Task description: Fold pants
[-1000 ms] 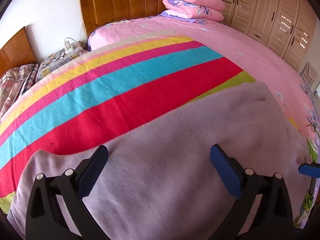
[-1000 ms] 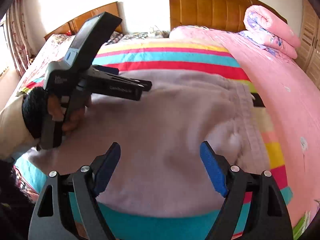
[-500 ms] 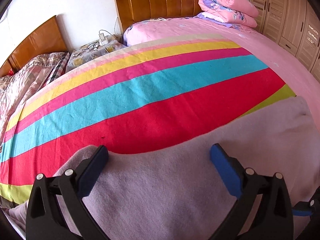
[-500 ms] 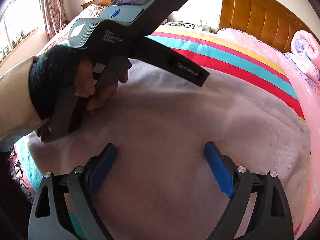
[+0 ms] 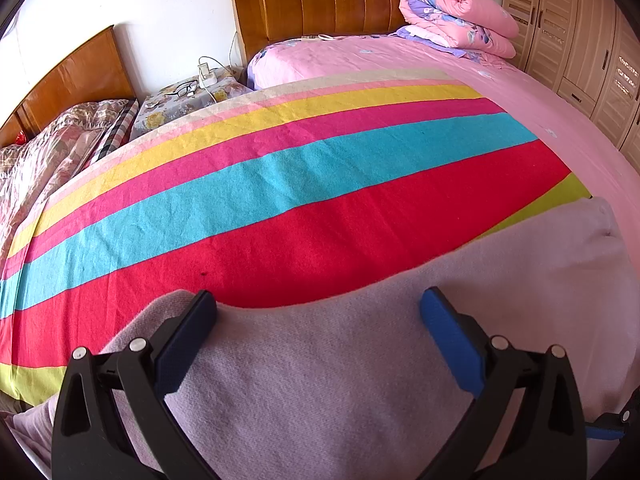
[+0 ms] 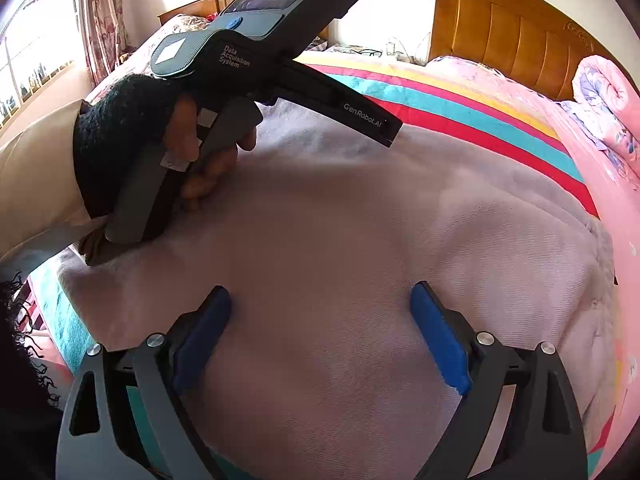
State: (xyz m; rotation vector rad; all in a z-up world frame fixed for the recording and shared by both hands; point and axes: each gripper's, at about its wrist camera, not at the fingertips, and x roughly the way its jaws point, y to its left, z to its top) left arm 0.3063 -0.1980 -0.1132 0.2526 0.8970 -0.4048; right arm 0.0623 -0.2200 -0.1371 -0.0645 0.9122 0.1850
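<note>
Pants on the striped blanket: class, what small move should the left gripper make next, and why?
Probably lower the left gripper and shut it on the far edge of the pants: its jaws stand open, straddling that edge, holding nothing. The right gripper is open too.

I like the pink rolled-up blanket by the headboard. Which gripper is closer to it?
Neither clearly. The left gripper hovers open at the pants' far edge, the rolled blanket far ahead to its right. The right gripper hovers open over the pants' middle, also far away.

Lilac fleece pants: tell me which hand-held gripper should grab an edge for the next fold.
Probably left: the left hand-held gripper is open at the lilac fleece pants' far edge; the right hand-held gripper hangs over mid-fabric.
</note>
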